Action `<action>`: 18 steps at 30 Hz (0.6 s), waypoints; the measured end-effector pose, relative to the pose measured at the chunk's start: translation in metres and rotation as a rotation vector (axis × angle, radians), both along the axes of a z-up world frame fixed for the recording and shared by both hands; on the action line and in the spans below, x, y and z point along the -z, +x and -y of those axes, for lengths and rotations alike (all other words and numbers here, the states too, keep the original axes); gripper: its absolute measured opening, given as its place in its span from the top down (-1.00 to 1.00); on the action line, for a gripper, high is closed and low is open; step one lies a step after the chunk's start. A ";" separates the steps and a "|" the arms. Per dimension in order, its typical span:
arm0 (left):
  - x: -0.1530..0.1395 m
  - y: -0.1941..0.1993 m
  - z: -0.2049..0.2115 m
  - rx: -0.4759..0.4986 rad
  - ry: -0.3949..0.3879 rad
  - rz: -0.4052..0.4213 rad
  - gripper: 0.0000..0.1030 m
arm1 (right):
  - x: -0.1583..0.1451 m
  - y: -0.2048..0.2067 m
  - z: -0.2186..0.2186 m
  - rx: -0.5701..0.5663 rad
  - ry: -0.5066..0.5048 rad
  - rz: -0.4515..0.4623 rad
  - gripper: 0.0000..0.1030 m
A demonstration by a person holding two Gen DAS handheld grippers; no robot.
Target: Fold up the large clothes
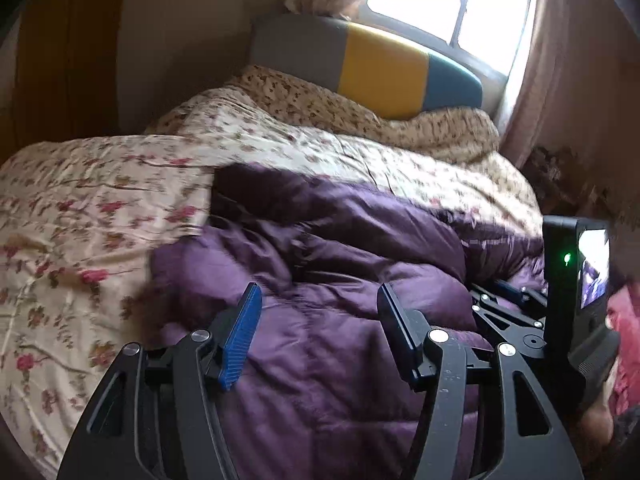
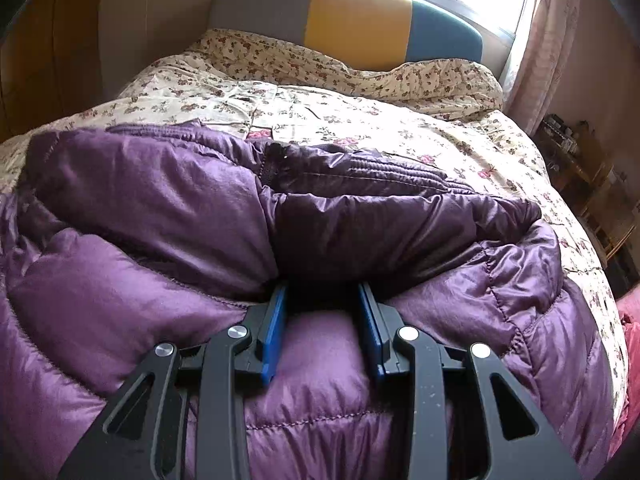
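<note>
A large purple quilted down jacket [image 1: 320,248] lies bunched on the floral bed; in the right wrist view [image 2: 160,200] it fills the foreground, folded over itself. My left gripper [image 1: 318,300] is open above the jacket's near part, with nothing between the fingers. My right gripper [image 2: 323,296] has its fingers part way apart, pushed against a puffy fold of the jacket, with fabric bulging between them; a firm grip cannot be told. The right gripper's body and camera also show at the right edge of the left wrist view [image 1: 576,280].
The floral bedspread [image 2: 360,112] covers the bed. A grey, yellow and blue headboard [image 2: 352,16] stands at the far end under a bright window [image 1: 452,0]. Pink curtains [image 1: 572,80] hang at right, with cluttered wooden furniture [image 2: 580,160] beside the bed.
</note>
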State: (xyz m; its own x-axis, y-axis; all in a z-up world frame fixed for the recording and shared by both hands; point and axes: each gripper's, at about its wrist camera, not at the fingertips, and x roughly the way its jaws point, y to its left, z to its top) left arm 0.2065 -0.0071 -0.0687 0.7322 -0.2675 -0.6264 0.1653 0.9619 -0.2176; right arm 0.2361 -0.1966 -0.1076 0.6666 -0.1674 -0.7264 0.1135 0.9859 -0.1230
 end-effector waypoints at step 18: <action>0.043 -0.005 -0.124 -0.046 -0.426 -0.210 -0.15 | -0.041 -0.094 0.000 -0.112 0.164 0.033 0.72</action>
